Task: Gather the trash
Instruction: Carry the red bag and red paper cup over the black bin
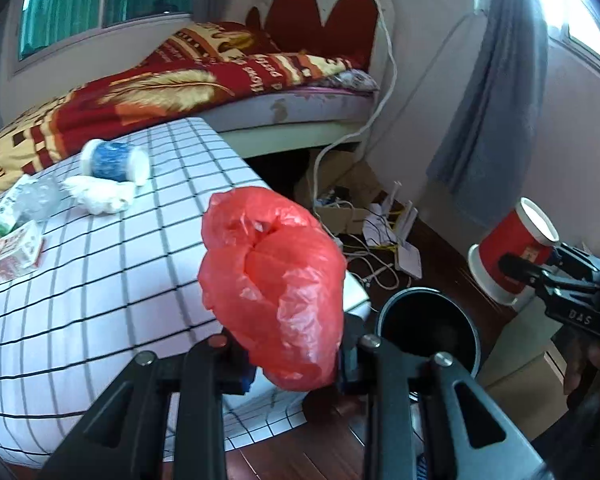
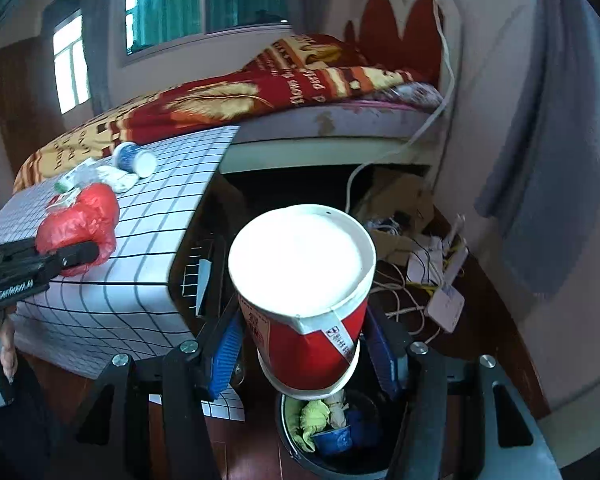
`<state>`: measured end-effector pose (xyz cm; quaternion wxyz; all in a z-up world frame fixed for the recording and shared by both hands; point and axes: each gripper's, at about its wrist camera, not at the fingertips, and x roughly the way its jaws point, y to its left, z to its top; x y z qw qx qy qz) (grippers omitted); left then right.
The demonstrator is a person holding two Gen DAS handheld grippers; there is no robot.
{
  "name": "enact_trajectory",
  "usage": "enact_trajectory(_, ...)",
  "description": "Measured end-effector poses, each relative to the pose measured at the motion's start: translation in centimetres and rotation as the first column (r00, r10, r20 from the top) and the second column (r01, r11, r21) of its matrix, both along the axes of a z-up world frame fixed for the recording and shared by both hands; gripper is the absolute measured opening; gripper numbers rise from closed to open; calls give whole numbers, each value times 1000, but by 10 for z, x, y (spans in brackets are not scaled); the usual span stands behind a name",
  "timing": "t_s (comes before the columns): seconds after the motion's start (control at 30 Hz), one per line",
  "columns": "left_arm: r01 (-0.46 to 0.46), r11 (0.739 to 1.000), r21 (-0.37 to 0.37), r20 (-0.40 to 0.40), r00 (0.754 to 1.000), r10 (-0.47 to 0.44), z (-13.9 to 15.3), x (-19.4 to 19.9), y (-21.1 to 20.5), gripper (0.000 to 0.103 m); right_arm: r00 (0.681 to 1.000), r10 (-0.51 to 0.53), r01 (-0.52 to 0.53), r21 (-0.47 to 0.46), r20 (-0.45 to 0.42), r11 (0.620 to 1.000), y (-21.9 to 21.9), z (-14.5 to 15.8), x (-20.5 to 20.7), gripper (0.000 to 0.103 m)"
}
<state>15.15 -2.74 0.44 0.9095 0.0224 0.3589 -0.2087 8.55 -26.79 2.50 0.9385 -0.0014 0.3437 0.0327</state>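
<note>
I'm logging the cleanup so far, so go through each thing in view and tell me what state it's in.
Red plastic bag: crumpled, held by the left gripper.
Red paper cup: held by the right gripper above the bin.
Trash bin: open, partly filled.
Blue cup: lying on its side on the table.
White tissue: crumpled, on the table.
Small carton: lying on the table.

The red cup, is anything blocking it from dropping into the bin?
Nothing visible does. The red cup, held in the right gripper, hangs right above the open black bin, which only holds some trash low inside.
</note>
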Motion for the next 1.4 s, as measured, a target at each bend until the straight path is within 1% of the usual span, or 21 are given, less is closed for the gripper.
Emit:
enact_trajectory(0.2, 61, 998, 10, -20, 998, -61, -9, -8, -32, 30, 999, -43, 44, 19, -10, 999, -20, -9, -4, 59)
enact_trajectory(0.4, 144, 990, 14, -45, 989, -143, -19, -16, -66, 30, 997, -69, 70, 7, -46, 998, -35, -27, -11, 59)
enact_trajectory(0.6, 229, 973, 29, -81, 971, -226, -35, -22, -101, 30, 993, -87, 88, 11, -84, 996, -55, -49, -20, 59)
enact_trajectory(0.8, 287, 957, 33, -121, 952, -281, -50, -21, -125, 30, 988, -102, 105, 15, -119, 994, -69, -67, -25, 59)
enact_trajectory(0.9, 322, 946, 24, -144, 938, -315, -60, -20, -138, 30, 985, -100, 103, 15, -140, 995, -71, -78, -25, 59)
enact_trajectory(1.03, 357, 934, 23, -177, 921, -348, -75, -17, -153, 30, 979, -100, 98, -18, -176, 995, -74, -95, -24, 59)
enact_trajectory(1.1, 372, 928, 19, -193, 912, -361, -83, -17, -159, 30, 976, -102, 100, -19, -193, 995, -78, -103, -23, 59)
enact_trajectory(1.13, 386, 923, 15, -214, 903, -374, -89, -16, -163, 30, 974, -103, 100, -25, -203, 995, -80, -108, -23, 60)
enact_trajectory(1.27, 412, 911, 10, -263, 880, -396, -107, -12, -178, 30, 960, -103, 97, -37, -259, 995, -89, -131, -20, 60)
enact_trajectory(1.4, 432, 902, -2, -304, 859, -412, -122, -6, -190, 30, 949, -84, 65, -72, -304, 995, -88, -150, -16, 60)
